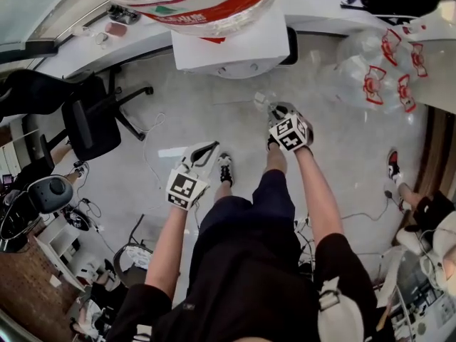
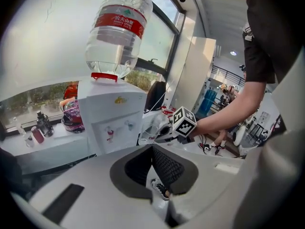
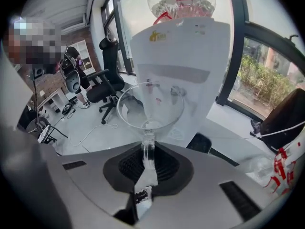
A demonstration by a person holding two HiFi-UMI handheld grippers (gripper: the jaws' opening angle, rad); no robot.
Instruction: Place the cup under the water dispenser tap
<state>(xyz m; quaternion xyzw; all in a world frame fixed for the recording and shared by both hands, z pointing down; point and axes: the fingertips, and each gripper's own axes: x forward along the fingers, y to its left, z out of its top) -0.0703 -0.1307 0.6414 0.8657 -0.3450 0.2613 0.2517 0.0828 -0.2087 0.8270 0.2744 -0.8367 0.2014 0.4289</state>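
A white water dispenser (image 1: 228, 48) with a large clear bottle (image 1: 206, 6) on top stands ahead of me. In the right gripper view its front (image 3: 190, 75) fills the middle, with a red tap (image 3: 150, 85) and a second tap (image 3: 176, 90). My right gripper (image 3: 148, 149) is shut on the wall of a clear plastic cup (image 3: 150, 106), which is held out a little short of the taps. The head view shows this gripper (image 1: 285, 123) and the cup (image 1: 262, 102) over the floor before the dispenser. Lower and to the left, my left gripper (image 1: 191, 168) holds nothing; its pads (image 2: 164, 166) meet.
A black office chair (image 1: 85, 120) stands on the left. Several empty water bottles with red handles (image 1: 385, 70) lie to the right of the dispenser. Cables trail over the floor (image 1: 153, 137). A ledge with small items (image 2: 38, 128) runs left of the dispenser.
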